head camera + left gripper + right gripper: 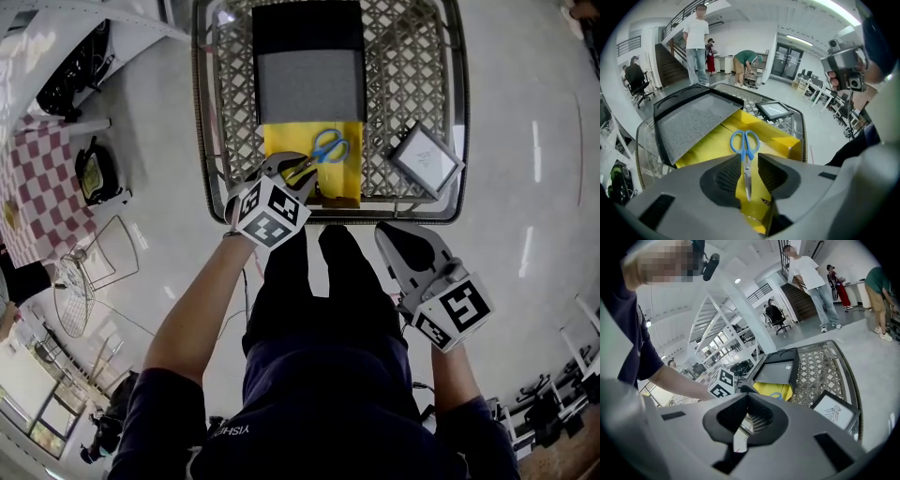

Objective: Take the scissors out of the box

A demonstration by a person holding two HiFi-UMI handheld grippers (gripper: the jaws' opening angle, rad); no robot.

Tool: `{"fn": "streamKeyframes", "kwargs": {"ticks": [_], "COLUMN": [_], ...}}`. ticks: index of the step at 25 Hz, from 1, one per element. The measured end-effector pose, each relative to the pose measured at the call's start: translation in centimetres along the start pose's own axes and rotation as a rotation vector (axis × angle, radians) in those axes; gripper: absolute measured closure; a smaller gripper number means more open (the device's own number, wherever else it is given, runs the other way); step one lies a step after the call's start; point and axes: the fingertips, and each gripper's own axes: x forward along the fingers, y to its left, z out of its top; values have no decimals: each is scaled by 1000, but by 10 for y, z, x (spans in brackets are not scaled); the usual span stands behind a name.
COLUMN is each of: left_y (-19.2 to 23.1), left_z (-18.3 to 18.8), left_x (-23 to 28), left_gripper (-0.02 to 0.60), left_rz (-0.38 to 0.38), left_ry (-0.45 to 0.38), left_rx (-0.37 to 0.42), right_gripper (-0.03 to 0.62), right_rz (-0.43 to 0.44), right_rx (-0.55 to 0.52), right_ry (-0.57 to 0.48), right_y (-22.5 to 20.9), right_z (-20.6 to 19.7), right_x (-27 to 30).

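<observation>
Blue-handled scissors (pixel 328 147) (pixel 745 149) lie in an open yellow box (pixel 281 141) (pixel 778 136) on a metal lattice table; their blades point toward me. The box's black lid with grey foam (pixel 309 84) is folded back behind it. My left gripper (pixel 302 171) (pixel 749 161) hovers at the box's near edge, open by a narrow gap. The scissor blades show in that gap; whether the jaws touch them I cannot tell. My right gripper (pixel 386 228) (pixel 746 401) is shut and empty, held low in front of the table's near rim.
A small black-framed insect picture (pixel 427 157) (pixel 833 412) lies on the lattice table (pixel 403 75) to the right of the box. A checkered table (pixel 37 187) and a wire chair (pixel 84 281) stand to the left. Several people stand far off by the stairs.
</observation>
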Motion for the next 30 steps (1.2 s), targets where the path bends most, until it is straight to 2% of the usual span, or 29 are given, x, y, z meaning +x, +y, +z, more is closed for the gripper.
{"fn": "streamKeyframes", "kwargs": {"ticks": [13, 19, 28, 30], "left_y": [6, 5, 4, 5], "left_z": [-27, -33, -35, -35], "left_x": [24, 32, 37, 37], "left_gripper": [459, 459, 466, 485], "left_rz": [17, 17, 9, 7], "left_ry": [210, 291, 356, 362], "left_rx": [10, 40, 40, 40], "right_gripper": [576, 576, 576, 576], "right_rz": [0, -8, -18, -18], "right_rx": [25, 33, 45, 47], "right_ry": [13, 12, 3, 2], "right_y": [-13, -22, -31, -31], "right_z": [-6, -4, 3, 4], "right_x": [6, 7, 2, 2]}}
